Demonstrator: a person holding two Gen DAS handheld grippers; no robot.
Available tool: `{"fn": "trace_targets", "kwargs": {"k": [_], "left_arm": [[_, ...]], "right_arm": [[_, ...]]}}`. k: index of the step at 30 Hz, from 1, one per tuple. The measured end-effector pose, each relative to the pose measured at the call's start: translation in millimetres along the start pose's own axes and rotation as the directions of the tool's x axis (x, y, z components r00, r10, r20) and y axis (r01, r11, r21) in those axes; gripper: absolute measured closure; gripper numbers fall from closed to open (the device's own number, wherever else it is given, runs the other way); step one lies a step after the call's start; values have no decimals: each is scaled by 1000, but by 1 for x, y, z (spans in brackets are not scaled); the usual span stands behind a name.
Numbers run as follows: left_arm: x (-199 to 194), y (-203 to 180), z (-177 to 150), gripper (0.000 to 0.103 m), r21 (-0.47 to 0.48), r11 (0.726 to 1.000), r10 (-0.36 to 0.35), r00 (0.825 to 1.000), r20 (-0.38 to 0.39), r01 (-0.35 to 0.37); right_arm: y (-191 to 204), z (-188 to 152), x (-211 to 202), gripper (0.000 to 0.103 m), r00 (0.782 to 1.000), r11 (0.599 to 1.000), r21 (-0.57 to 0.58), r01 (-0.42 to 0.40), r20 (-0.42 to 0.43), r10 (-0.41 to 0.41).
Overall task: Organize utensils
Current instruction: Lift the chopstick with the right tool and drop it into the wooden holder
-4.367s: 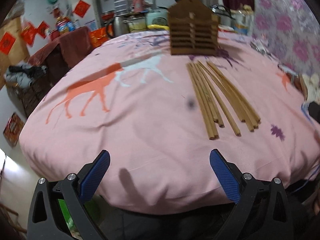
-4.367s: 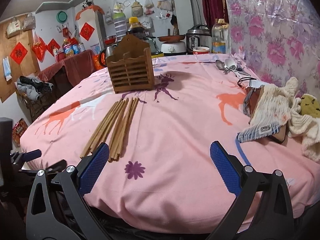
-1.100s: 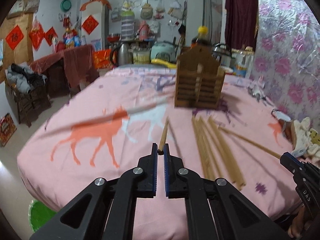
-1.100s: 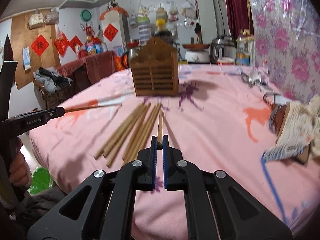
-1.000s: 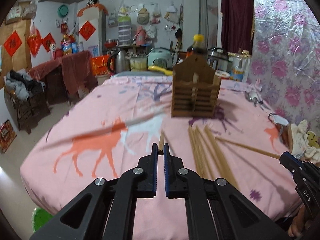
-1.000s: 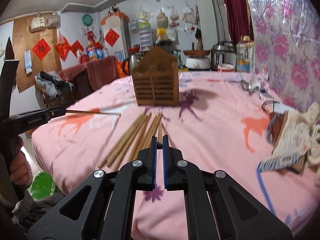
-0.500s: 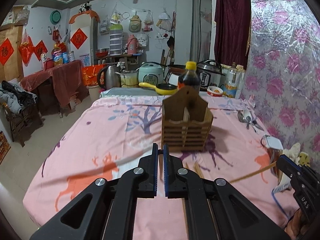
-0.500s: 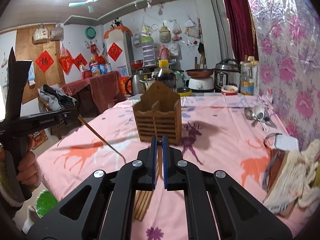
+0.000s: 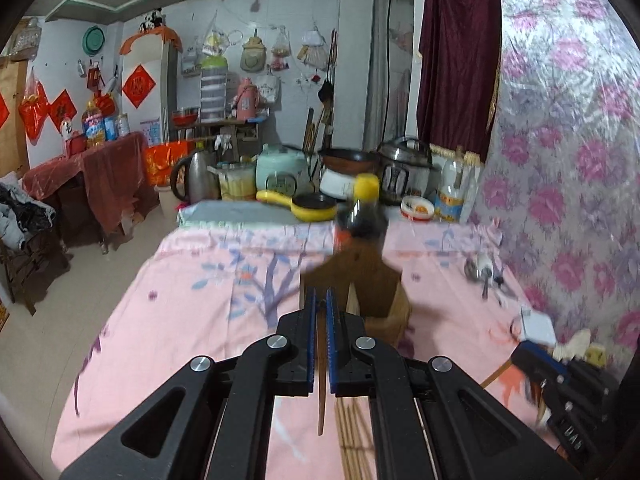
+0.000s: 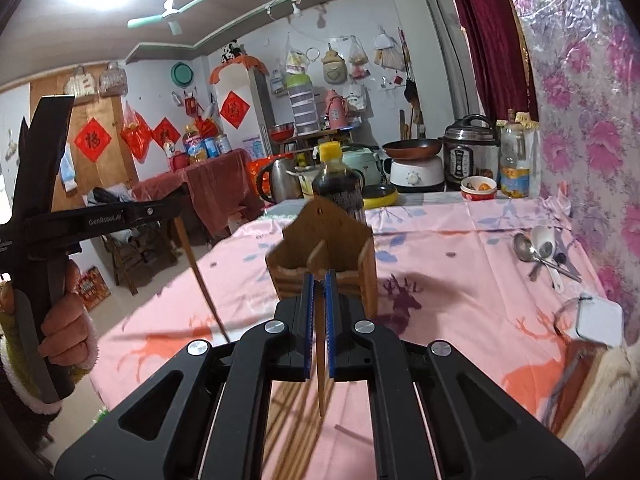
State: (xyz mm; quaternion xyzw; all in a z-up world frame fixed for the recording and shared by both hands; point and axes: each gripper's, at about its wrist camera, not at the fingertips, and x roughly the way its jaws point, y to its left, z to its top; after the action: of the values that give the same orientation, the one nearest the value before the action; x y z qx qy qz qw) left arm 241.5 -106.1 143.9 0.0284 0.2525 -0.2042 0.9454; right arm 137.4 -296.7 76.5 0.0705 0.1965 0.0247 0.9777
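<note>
Pink tablecloth (image 10: pixel 460 300) below; left tool (image 9: pixel 320 336) and right tool (image 10: pixel 319 320) each pinch one chopstick (image 10: pixel 320 376).

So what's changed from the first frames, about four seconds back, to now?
Both grippers, open then, have each shut on a chopstick: the left gripper and right gripper lifted one off the pile and carried it up toward the wooden holder, tips hanging down. The remaining chopsticks still lie on the pink cloth; holder and spoons unmoved.
</note>
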Motion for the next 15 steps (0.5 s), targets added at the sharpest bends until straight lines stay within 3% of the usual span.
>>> {"fn": "trace_targets", "kwargs": {"k": [8,11,15], "left_arm": [[17,-8,89,98,-35,999,-5,987,158,11],[40,-8,98,98,-47,999,15,985,173,-7],[81,4,82,97,-94,996,16,993,120,-4]], "right_arm": [[12,92,30,97,983,998,-56,29,185,-18],[11,105,49,97,975,996,-62,57,220,-42],[0,90,90,97,986,998,-33,56,160,-50]]}}
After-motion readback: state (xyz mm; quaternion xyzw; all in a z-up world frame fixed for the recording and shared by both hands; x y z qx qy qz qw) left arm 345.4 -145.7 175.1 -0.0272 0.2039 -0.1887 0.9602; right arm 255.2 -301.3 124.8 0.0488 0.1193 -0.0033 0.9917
